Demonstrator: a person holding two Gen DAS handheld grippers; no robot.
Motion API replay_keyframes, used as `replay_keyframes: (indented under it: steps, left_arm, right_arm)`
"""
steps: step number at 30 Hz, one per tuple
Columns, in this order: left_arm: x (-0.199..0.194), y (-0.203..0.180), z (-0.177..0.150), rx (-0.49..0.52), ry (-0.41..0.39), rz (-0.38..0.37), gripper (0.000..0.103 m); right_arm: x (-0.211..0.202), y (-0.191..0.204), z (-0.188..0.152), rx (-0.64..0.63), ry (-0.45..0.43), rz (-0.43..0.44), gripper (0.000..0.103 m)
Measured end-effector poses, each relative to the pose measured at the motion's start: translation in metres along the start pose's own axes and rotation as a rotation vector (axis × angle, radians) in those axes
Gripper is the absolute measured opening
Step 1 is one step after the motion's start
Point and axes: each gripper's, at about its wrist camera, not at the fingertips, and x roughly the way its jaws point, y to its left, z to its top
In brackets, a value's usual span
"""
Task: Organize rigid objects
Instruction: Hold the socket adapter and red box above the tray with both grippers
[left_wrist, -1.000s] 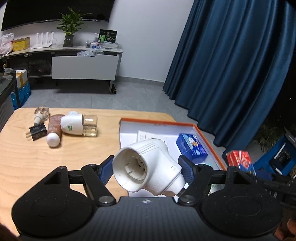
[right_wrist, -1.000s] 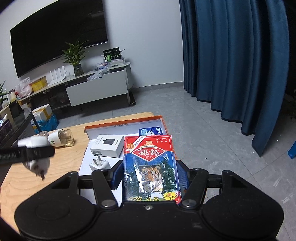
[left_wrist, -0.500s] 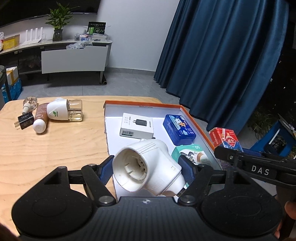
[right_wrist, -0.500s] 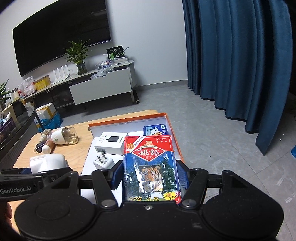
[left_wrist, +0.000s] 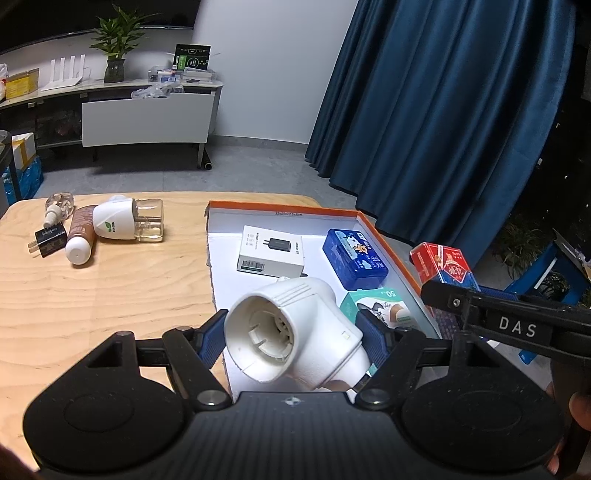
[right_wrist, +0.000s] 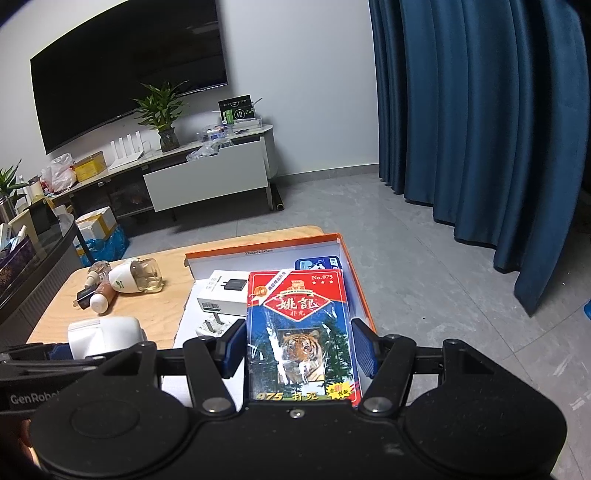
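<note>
My left gripper (left_wrist: 291, 336) is shut on a white plug-in vaporizer body (left_wrist: 317, 306), held over the near left part of the orange-rimmed tray (left_wrist: 280, 206). My right gripper (right_wrist: 299, 343) is shut on a red and blue card box with a tiger picture (right_wrist: 299, 314), held above the tray's (right_wrist: 258, 245) right side. In the left wrist view the card box (left_wrist: 445, 264) and the right gripper's black arm (left_wrist: 517, 325) show at the right. In the right wrist view the vaporizer body (right_wrist: 105, 334) shows at the lower left.
In the tray lie a white charger box (left_wrist: 271, 251), a blue box (left_wrist: 354, 258), a teal box (left_wrist: 380, 306) and a white plug (right_wrist: 210, 326). On the wooden table's (left_wrist: 110, 295) left lie a vaporizer with bottle (left_wrist: 125, 221), a brown tube (left_wrist: 79, 236), a black plug (left_wrist: 48, 242) and a small glass bottle (left_wrist: 59, 203).
My left gripper has carried the vaporizer body rightward from over the table to over the tray, nearer the right gripper. The right gripper and its card box have stayed put.
</note>
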Motion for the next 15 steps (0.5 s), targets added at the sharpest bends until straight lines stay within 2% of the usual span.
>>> replay_keyframes:
  steps: [15]
  left_arm:
    - [-0.0012,0.0003,-0.0010,-0.007,-0.002,-0.003,0.075]
  right_arm:
    - [-0.0035,0.0029,0.0013,-0.010,-0.010,0.004,0.072]
